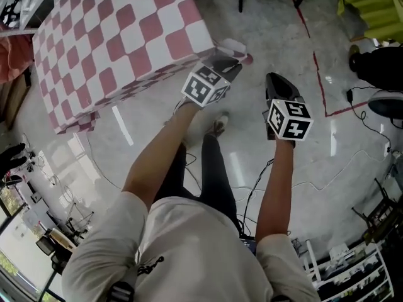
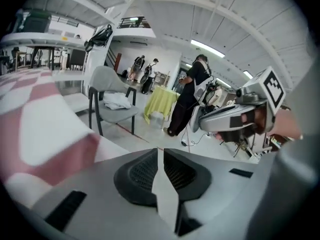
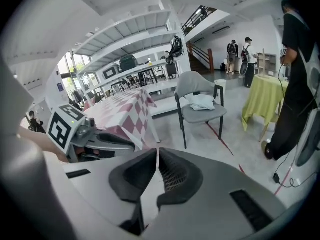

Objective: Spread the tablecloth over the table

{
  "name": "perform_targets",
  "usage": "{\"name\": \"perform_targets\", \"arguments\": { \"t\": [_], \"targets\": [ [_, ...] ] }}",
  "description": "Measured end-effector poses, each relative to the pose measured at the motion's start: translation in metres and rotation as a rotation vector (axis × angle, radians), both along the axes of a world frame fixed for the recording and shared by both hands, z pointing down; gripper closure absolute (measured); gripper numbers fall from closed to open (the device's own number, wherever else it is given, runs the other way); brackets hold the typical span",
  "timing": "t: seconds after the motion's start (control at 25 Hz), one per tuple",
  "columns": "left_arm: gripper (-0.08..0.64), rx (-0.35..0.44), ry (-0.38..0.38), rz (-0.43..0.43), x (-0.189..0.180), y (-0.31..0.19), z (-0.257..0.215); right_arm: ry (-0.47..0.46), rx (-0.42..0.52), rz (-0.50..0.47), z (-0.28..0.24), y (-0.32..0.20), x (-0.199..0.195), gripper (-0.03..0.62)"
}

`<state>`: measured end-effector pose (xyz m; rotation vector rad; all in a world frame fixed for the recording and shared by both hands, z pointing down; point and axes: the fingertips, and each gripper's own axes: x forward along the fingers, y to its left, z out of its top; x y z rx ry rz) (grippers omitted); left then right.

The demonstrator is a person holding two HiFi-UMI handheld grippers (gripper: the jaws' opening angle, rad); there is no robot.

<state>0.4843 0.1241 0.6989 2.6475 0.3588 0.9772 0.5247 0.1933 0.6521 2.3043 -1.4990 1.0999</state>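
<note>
Left gripper view shows the left gripper (image 2: 160,153) with jaws a slit apart, gripping nothing, just off the table's (image 3: 154,127) corner. The right gripper (image 3: 157,153), all but closed and empty, hangs farther from the table. The checked tablecloth (image 1: 119,36) drapes over the table.

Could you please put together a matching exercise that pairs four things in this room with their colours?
Things:
1. tablecloth
2. chair
3. small table
4. floor tape

Colours:
A. draped in yellow-green
B. grey
C. thin red line
D. pink-red and white checks

Pairs: 1-D, 2-B, 3-A, 4-C
</note>
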Motion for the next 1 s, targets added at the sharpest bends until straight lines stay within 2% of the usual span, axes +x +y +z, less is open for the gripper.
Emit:
{"name": "perform_targets", "arguments": {
  "t": [0.12,0.2,0.32,0.4,0.56,0.68,0.84,1.0],
  "targets": [
    [0.520,0.029,0.107,-0.035,-0.030,-0.026,-0.041,0.037,0.022,-0.042,-0.022,-0.026,-0.018,0.560],
    [0.525,0.065,0.169,-0.091,-0.057,-0.052,-0.067,0.058,0.040,-0.086,-0.037,-0.045,-0.034,0.565],
    [0.528,0.071,0.239,-0.189,-0.110,-0.093,-0.105,0.100,0.052,-0.172,-0.061,-0.076,-0.067,0.568],
    [0.529,0.102,0.237,-0.261,-0.146,-0.120,-0.123,0.131,0.061,-0.213,-0.079,-0.092,-0.087,0.568],
    [0.529,0.237,0.220,-0.421,-0.194,-0.175,-0.148,0.199,0.110,-0.298,-0.110,-0.124,-0.101,0.568],
    [0.529,0.278,0.241,-0.521,-0.228,-0.205,-0.171,0.256,0.150,-0.386,-0.136,-0.149,-0.121,0.569],
    [0.529,0.344,0.250,-0.597,-0.275,-0.229,-0.203,0.324,0.193,-0.488,-0.170,-0.178,-0.160,0.569],
    [0.529,0.400,0.283,-0.638,-0.326,-0.250,-0.248,0.363,0.258,-0.542,-0.217,-0.210,-0.208,0.569]
  ]
}}
